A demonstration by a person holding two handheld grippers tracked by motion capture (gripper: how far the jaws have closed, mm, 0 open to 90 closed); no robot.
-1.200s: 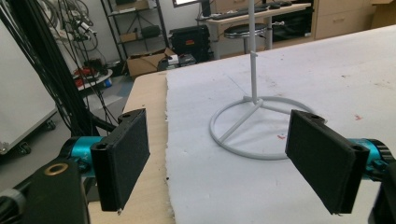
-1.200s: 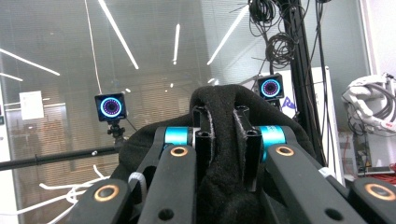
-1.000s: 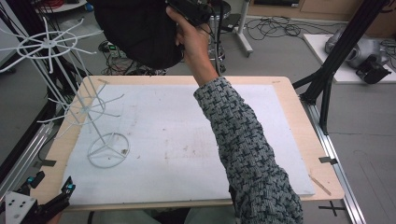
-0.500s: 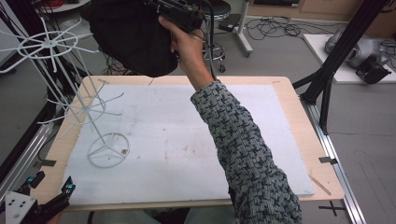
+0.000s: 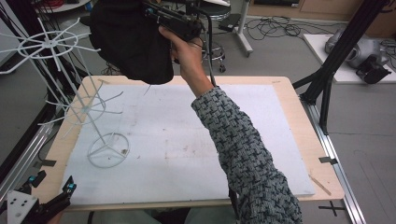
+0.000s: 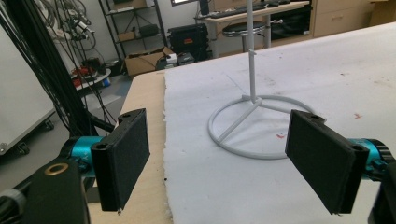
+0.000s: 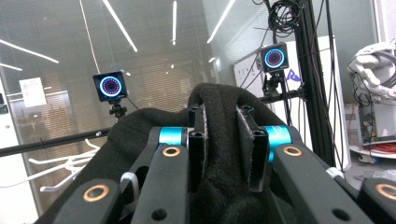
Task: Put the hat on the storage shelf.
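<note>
A black cloth (image 5: pixel 133 42) hangs in the air beyond the table's far left edge, bunched and drooping. My right gripper (image 5: pixel 148 9) grips it from the right, and a hand holds the gripper high. In the right gripper view the pads (image 7: pixel 196 140) pinch a fold of the cloth (image 7: pixel 219 100); the jaws have just been opening a little, with the fabric still pressed between them. A white wire rack (image 5: pixel 108 150) stands on the mat at left, its top wheel (image 5: pixel 46 45) left of the cloth. My left gripper (image 5: pixel 70 186) rests open at the near left corner, facing the rack's ring base (image 6: pixel 254 123).
A white mat (image 5: pixel 196 140) covers the wooden table (image 5: pixel 285 88). Black frame posts (image 5: pixel 336 60) rise at the right edge. A stool (image 5: pixel 217 14) and cables lie on the floor behind. A rail (image 5: pixel 28 149) runs along the left side.
The right hand has carried the black cloth leftward and a little lower, toward the rack's top wheel. The left gripper has stayed put.
</note>
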